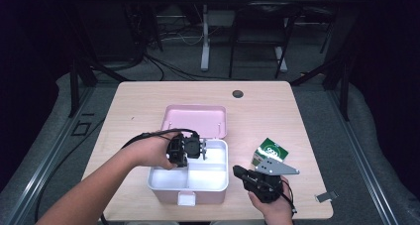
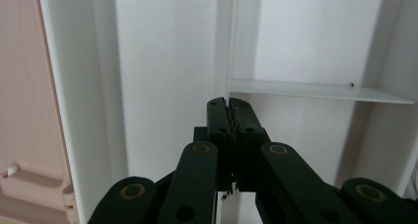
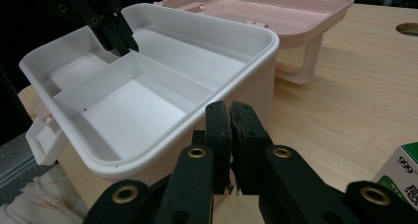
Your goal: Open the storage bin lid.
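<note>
1. The left hand-held gripper [image 1: 202, 148] has its jaws pressed together with nothing between them, tips down inside the white tray [image 1: 218, 183] at its dividers.
2. The right hand-held gripper [image 1: 239, 171] is likewise pressed together and empty, just beside the tray's right wall.
3. The tray sits in the pink box, whose lid [image 1: 195, 120] lies open behind.
4. A green-and-white carton [image 1: 269, 151] rests on the surface [image 1: 138, 103] near the right hand-held gripper.

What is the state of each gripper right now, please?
Left gripper: closed, holding nothing, jaw tips at the white tray's divider inside the open pink box.
Right gripper: closed, empty, beside the box.
</note>
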Tool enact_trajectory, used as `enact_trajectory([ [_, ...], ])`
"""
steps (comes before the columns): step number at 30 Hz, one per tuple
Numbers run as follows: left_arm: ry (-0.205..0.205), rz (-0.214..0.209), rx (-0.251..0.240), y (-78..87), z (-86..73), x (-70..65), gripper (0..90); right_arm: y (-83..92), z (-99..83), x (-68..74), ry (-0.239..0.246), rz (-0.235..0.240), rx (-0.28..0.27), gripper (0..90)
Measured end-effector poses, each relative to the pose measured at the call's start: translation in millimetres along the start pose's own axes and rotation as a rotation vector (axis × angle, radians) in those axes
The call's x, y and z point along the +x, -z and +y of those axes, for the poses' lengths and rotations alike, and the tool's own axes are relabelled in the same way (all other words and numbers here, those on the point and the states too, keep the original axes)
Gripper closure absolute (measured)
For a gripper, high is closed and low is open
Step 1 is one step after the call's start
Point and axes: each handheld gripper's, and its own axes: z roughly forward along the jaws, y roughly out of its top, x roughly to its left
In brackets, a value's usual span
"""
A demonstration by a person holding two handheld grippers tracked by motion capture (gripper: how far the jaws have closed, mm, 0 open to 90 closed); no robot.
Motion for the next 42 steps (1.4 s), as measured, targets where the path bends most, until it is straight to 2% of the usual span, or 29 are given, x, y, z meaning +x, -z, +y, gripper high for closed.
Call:
enact_trajectory([
  [6, 0.004, -0.001, 0.005, -1.0, 0.4, 0.9, 87.7, -1.1, -0.4, 0.0, 0.0, 0.004, 0.005, 86.8],
  [10, -0.013, -0.005, 0.022, -6.8, 5.0, -0.4, 85.6, -1.4, -0.6, 0.1, 0.001, 0.001, 0.009, 86.8],
  [11, -0.021, -0.002, 0.031, -7.5, 6.1, -0.5, 84.9, -2.6, -1.2, 0.2, 0.0, 0.001, -0.009, 86.8],
  [12, -0.022, -0.001, 0.033, -8.5, 7.1, -1.0, 84.9, -1.4, -0.7, -0.1, 0.002, 0.002, 0.01, 86.8],
  [14, -0.025, -0.002, 0.038, -10.0, 8.4, -0.9, 84.7, -2.2, -1.4, -0.2, -0.005, 0.004, -0.008, 86.8],
  [15, -0.023, -0.006, 0.042, -10.1, 8.8, -0.6, 84.8, -0.9, -0.9, -0.5, -0.003, 0.002, 0.009, 86.8],
  [20, -0.011, -0.015, 0.039, -10.2, 8.4, 1.6, 86.7, -1.4, -1.7, -0.9, -0.006, 0.005, 0.006, 86.7],
  [30, -0.017, -0.017, 0.037, -10.2, 8.3, 2.0, 87.3, -2.4, -2.1, -0.8, -0.001, 0.003, 0.01, 86.5],
  [32, -0.016, -0.019, 0.036, -10.1, 8.1, 2.1, 87.4, -3.6, -2.5, -0.9, -0.004, 0.003, -0.003, 86.5],
  [33, -0.016, -0.016, 0.034, -10.1, 7.9, 2.0, 87.4, -2.3, -2.1, -1.2, -0.002, 0.002, 0.017, 86.5],
  [42, -0.011, -0.013, 0.025, -7.7, 6.9, 1.2, 88.0, -2.1, -2.3, -1.6, -0.005, -0.001, 0.015, 86.2],
])
